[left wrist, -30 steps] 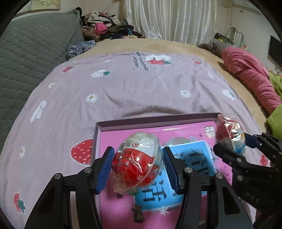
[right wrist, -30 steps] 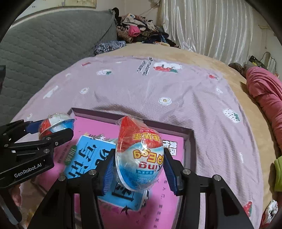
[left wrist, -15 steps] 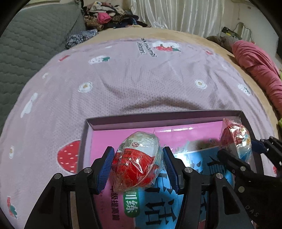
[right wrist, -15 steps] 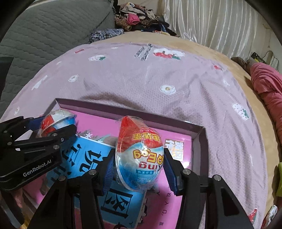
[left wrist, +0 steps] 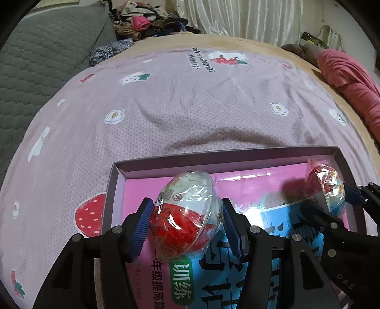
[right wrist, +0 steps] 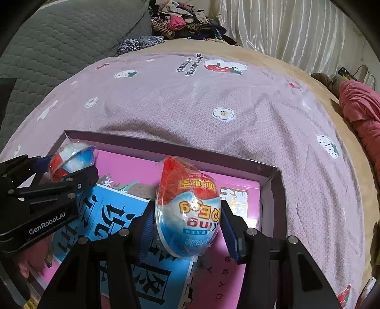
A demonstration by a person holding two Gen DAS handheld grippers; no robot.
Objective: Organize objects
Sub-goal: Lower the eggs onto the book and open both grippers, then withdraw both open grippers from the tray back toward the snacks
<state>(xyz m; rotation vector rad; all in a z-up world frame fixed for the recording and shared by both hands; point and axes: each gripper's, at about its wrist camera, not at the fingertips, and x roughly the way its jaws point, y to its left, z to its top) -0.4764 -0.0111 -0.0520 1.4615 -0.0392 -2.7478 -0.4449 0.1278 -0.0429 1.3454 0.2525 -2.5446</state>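
My left gripper [left wrist: 185,214] is shut on a red and white toy egg [left wrist: 185,211] in clear wrap, held low over the left part of a purple-walled box [left wrist: 213,159]. My right gripper [right wrist: 185,221] is shut on a red, white and blue toy egg [right wrist: 187,206], held over the right part of the same box [right wrist: 273,187]. Each gripper shows in the other's view: the right one [left wrist: 332,202] and the left one [right wrist: 68,164]. Pink and blue booklets [left wrist: 280,214] line the box floor.
The box lies on a lilac strawberry-print bedspread [left wrist: 190,99]. A grey quilted headboard [left wrist: 35,59] stands at the left. A pile of clothes [left wrist: 147,21] lies at the back and a pink blanket [left wrist: 349,78] at the right. White curtains [right wrist: 285,28] hang behind.
Both grippers have moved forward and down over the box with their eggs still held. The box's far wall now sits closer ahead in both views.
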